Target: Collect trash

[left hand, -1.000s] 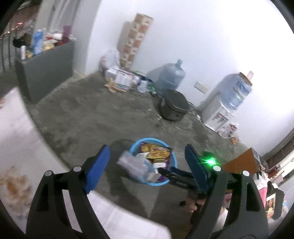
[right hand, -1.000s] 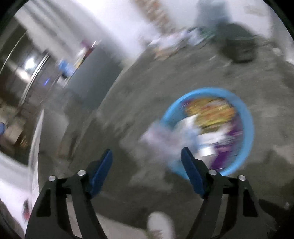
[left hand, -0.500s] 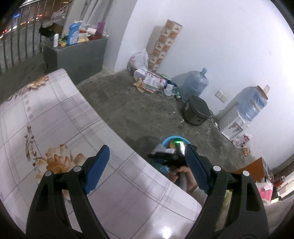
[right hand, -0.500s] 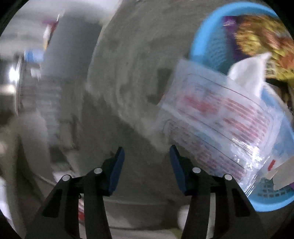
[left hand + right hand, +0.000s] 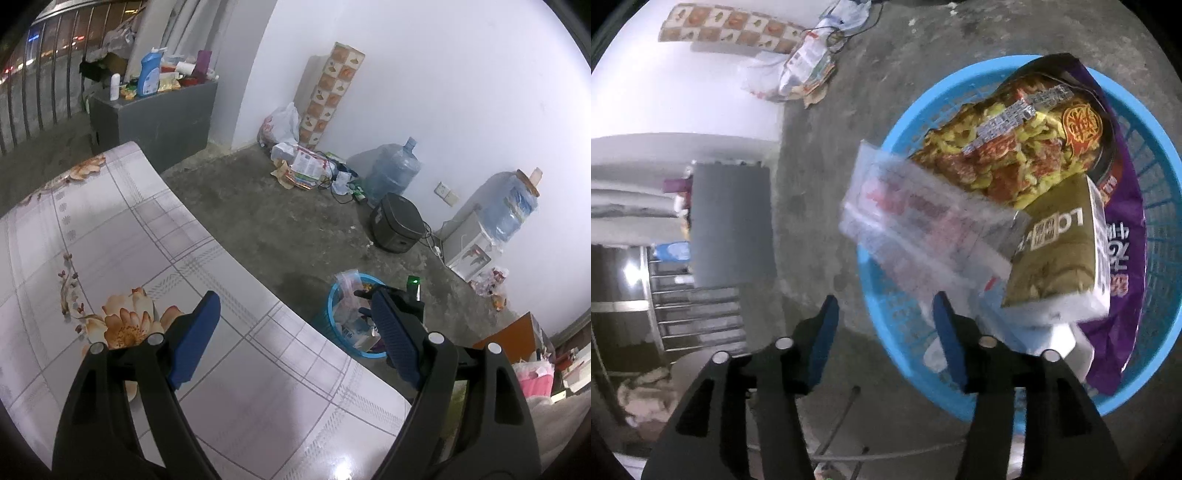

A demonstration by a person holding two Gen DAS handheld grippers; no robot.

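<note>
Since half a second ago my right gripper (image 5: 882, 328) has swung from the bare floor to right over the blue basket (image 5: 1152, 206), and its fingers have spread wider with nothing between them. The clear plastic bag (image 5: 923, 225), which was draped over the basket's near edge, now lies more inside, leaning over the left rim in the middle of the right wrist frame. I read that as the bag just dropped, so this piece of trash looks done and the hand is free for the next one.

My left gripper (image 5: 295, 343) hangs wide open too, nothing in it, over the floral tablecloth (image 5: 110, 236) at lower left of its frame. Past the table edge, that view shows the basket (image 5: 332, 317) down on the concrete floor, with the right gripper (image 5: 391, 299) above it, partly hidden behind my own right finger.

Further in, a noodle packet (image 5: 1015, 147), a small olive box (image 5: 1056, 254) and a purple wrapper (image 5: 1126, 236) fill the basket.

Hard to make out: the bag is motion-smeared, so I can't tell if it has fully settled or is touching the finger tip. The basket's lower rim is cut off behind the gripper body. What trash remains on the table I can't see; the visible cloth shows none.
</note>
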